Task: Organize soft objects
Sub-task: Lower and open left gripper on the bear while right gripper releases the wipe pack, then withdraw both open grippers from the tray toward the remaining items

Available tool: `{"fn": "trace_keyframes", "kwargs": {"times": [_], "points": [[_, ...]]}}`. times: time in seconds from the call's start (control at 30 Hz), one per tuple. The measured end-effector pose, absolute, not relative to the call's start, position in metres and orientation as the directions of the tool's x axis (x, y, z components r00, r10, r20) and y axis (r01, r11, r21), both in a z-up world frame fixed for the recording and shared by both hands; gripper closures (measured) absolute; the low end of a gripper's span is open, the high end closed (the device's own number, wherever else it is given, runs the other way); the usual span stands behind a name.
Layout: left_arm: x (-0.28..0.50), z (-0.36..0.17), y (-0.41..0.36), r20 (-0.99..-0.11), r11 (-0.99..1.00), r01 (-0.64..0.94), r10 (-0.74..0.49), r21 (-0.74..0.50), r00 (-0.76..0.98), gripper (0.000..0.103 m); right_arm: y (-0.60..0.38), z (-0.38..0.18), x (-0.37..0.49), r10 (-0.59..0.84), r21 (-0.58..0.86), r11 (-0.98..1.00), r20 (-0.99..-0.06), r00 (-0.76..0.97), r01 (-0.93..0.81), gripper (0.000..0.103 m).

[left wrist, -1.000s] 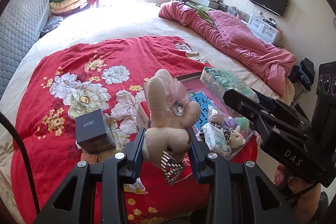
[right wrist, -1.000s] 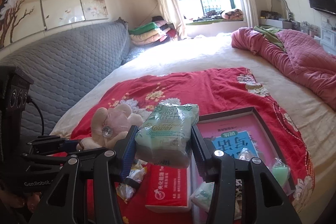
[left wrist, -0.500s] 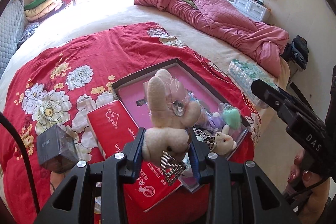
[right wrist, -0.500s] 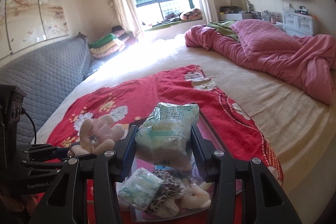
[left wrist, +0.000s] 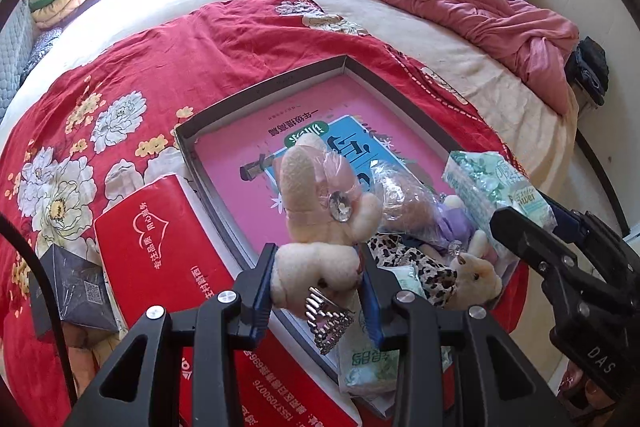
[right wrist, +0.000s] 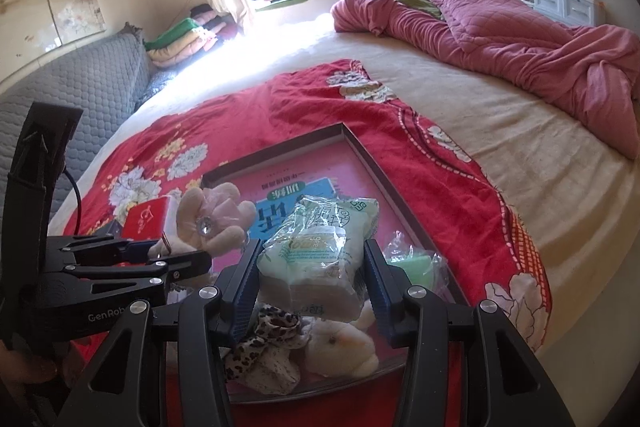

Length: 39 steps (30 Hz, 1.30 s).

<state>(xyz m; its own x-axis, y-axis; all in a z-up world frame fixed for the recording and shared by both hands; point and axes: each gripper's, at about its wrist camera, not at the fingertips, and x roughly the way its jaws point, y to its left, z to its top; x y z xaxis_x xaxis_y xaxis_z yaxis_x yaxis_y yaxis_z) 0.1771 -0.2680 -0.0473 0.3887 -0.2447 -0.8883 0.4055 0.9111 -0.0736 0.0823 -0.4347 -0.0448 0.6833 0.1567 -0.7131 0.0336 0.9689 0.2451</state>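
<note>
My left gripper (left wrist: pixel 316 279) is shut on a beige plush rabbit (left wrist: pixel 320 211) with a pink bow, a gem and a metal crown charm, held above the near edge of the dark-rimmed tray (left wrist: pixel 264 89). The rabbit also shows in the right wrist view (right wrist: pixel 212 223). My right gripper (right wrist: pixel 312 287) is shut on a green tissue pack (right wrist: pixel 320 251), which also shows in the left wrist view (left wrist: pixel 496 187), held over the tray's (right wrist: pixel 280 147) near end. Several small plush toys and wrapped packs (left wrist: pixel 432 259) lie in the tray on a pink book (left wrist: pixel 320 111).
A red tissue box (left wrist: pixel 160 247) and a dark small box (left wrist: pixel 72 287) lie left of the tray on the red floral blanket (left wrist: pixel 160 47). A pink quilt (right wrist: pixel 520 43) is bunched at the far right of the bed. A grey headboard (right wrist: pixel 80 83) stands left.
Both grippers have moved right and down toward the tray, each still holding its object. The tray now fills the middle of both views.
</note>
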Motion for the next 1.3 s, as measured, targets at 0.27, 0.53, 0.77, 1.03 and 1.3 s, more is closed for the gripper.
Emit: {"fn": "trace_keyframes", "kwargs": {"times": [0.27,0.53,0.77,1.03,1.3], "points": [[0.184,-0.060,-0.275,-0.900,0.909,0.413,-0.219,-0.049,0.376,0.064,-0.432,-0.067,0.090,0.148,0.217,0.976,-0.757,0.636,0.031,0.052],[0.187,-0.064,-0.282,-0.904,0.900,0.435,-0.217,-0.039,0.367,0.064,-0.430,-0.078,0.096,0.154,0.206,0.978,-0.788,0.596,0.019,0.049],[0.190,-0.066,-0.284,-0.910,0.893,0.448,-0.228,-0.053,0.347,0.062,-0.430,-0.075,0.096,0.149,0.207,0.978,-0.785,0.602,0.028,0.044],[0.187,-0.066,-0.289,-0.913,0.879,0.471,-0.252,-0.078,0.320,0.046,-0.449,-0.054,0.088,0.138,0.268,0.960,-0.713,0.687,0.085,0.032],[0.182,-0.054,-0.280,-0.897,0.886,0.453,-0.280,-0.104,0.343,0.040,-0.458,-0.043,0.083,0.128,0.295,0.949,-0.682,0.721,0.111,0.031]]}}
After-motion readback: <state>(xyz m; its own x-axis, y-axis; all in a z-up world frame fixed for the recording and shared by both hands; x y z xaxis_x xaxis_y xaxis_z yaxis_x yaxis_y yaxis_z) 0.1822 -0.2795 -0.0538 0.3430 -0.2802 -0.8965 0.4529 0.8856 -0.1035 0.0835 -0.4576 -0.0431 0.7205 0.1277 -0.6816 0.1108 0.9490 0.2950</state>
